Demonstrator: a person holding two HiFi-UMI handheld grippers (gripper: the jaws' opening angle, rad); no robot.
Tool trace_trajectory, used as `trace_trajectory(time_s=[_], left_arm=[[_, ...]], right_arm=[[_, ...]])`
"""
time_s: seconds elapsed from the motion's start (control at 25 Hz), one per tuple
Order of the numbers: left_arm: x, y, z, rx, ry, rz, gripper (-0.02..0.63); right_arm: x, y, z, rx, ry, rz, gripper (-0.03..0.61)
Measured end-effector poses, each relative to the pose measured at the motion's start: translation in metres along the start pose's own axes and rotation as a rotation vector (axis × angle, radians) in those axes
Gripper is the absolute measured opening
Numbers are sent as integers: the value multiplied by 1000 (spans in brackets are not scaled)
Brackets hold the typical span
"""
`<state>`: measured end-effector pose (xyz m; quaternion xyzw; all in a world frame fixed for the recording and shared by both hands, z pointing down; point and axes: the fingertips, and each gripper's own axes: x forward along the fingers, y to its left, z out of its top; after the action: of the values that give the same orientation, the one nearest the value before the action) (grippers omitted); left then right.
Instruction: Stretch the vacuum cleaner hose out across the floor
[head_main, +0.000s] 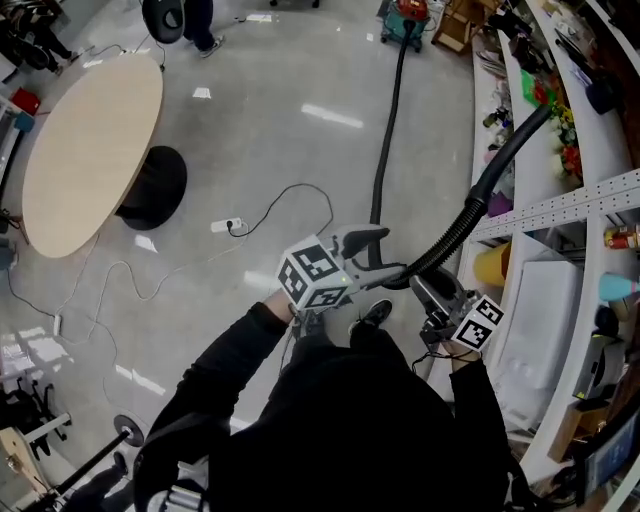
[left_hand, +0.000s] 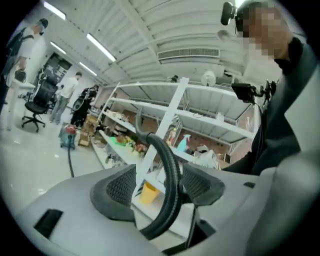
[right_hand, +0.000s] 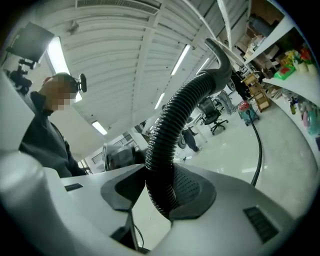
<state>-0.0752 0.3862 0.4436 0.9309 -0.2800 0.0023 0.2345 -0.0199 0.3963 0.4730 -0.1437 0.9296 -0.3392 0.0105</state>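
Arms in black sleeves hold both tools close in front of the body, above the floor (head_main: 300, 150) near its shelving-side edge. The right tool (right_hand: 160, 187) is clamped on the ribbed black hose (right_hand: 175, 115), with a pad pressed to each side of it. Just beside it, the left tool (left_hand: 160, 186) stands wide. The hose (left_hand: 170, 175) passes between its jaws, lying against one pad and clear of the other.

In the head view the left tool (head_main: 385, 255) and right tool (head_main: 432, 292) sit side by side with a short bend of hose (head_main: 455, 230) bridging them. Beyond the right tool the hose climbs to a rigid curved end that reaches toward the white shelves (head_main: 560, 205). From the left tool it drops toward the floor by the person's shoe (head_main: 375, 312), though the drop itself is hard to make out. It then runs in a nearly straight line along the shelving side to the red vacuum cleaner (head_main: 408, 15) at the floor's far edge. A white power strip (head_main: 226, 225) with a looping cable lies on the floor nearer the middle.
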Motion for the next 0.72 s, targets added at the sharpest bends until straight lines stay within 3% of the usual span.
trace_trajectory(time_s=[0.16,0.24,0.32,0.36,0.4,0.48,0.6,0.68,0.72], left_arm=[[32,-11,22,-96,69,-81,304],[40,-19,18,-192,84,-129,310],[37,-29,19,-313,43,-184,307],[34,-32,18,-358,25,-195,279],[31,-36,14,-377,20,-197,201],[33,-51,-3,-339,53,-185,193],[43,-73,-37,-210,117,-109,195],[53,-83,-58,-92,147,-29,195],[60,-88,-69,-26,172,6,195]], right_arm=[[22,30,-42,-132,127,7,167],[25,43,-64,-234,220,14,167],[21,48,-82,-317,285,9,167],[17,45,-89,-342,297,-5,167],[13,40,-95,-365,307,-29,169],[-1,24,-110,-431,351,-103,169],[-36,-6,-133,-508,430,-258,189],[-78,-22,-143,-451,440,-346,195],[-103,-27,-144,-369,415,-373,195]])
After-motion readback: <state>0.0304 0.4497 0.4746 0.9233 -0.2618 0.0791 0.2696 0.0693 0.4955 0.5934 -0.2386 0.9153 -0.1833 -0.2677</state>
